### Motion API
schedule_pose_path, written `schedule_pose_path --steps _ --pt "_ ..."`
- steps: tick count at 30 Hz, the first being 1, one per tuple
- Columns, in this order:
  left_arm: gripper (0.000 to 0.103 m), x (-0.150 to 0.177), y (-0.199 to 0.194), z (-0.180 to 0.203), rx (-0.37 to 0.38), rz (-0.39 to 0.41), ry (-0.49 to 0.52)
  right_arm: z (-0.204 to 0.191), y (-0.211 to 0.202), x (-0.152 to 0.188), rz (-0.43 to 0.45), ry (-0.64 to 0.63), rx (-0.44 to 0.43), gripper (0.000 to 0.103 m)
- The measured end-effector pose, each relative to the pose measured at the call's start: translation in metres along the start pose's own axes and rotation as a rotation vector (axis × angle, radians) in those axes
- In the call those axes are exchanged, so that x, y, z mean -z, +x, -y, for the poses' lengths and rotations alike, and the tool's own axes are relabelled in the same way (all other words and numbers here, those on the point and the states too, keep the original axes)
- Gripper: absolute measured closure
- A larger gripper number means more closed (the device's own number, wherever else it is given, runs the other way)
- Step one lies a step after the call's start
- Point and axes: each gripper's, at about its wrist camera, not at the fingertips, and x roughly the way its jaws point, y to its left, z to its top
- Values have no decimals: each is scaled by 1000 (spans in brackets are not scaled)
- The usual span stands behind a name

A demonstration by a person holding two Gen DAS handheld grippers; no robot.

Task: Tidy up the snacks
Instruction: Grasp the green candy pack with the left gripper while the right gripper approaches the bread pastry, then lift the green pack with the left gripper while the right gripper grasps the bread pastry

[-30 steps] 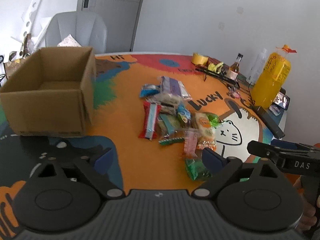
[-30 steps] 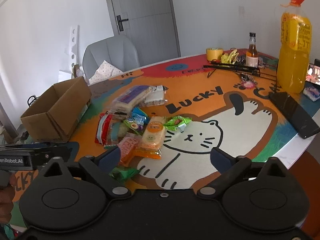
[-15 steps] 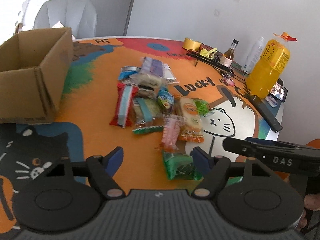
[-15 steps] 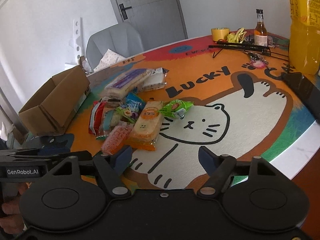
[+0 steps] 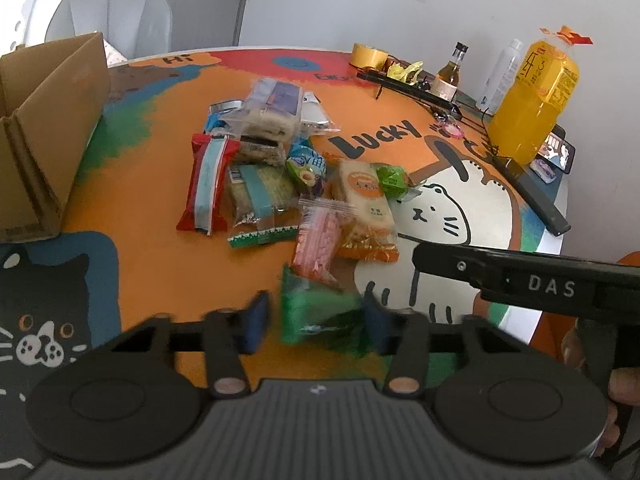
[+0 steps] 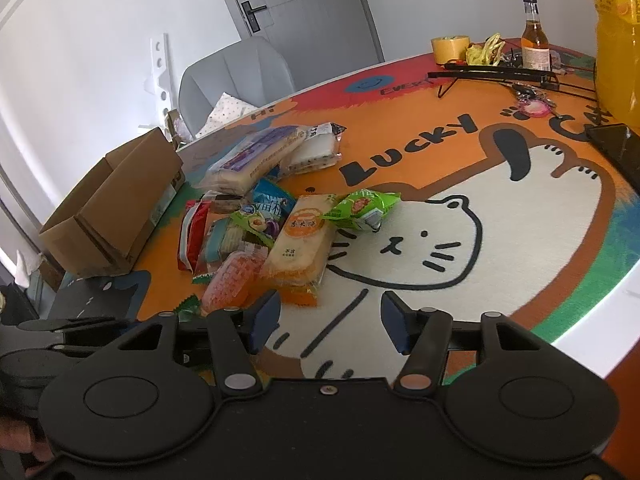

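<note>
Left wrist view: your left gripper (image 5: 314, 322) is closing with the green packet (image 5: 320, 312) between its blue pads at the pile's near edge, its left pad seemingly still apart, while your right gripper (image 6: 328, 322) closes on nothing beside it.

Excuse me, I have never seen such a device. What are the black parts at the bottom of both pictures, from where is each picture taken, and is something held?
There is no robot here. A person holds one two-finger gripper in each hand, and a camera on each looks forward along its fingers.

The left gripper is closing around a green snack packet; its right pad touches the packet, the left one not quite yet. The right gripper is also closing, with nothing between its fingers.

On the colourful cat tablecloth lies a pile of snacks. A cardboard box stands beside it, and an orange juice bottle stands farther back.
</note>
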Motion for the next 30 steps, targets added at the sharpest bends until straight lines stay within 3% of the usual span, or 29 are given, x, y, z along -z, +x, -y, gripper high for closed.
schedule_pose_path --steps 22,30 --pt "65 -20 -17 -39 -28 51 -38 -21 44 -23 -16 31 23 44" --pt "65 -29 -22 -52 -42 61 -46 -27 57 -32 -1 33 77 26"
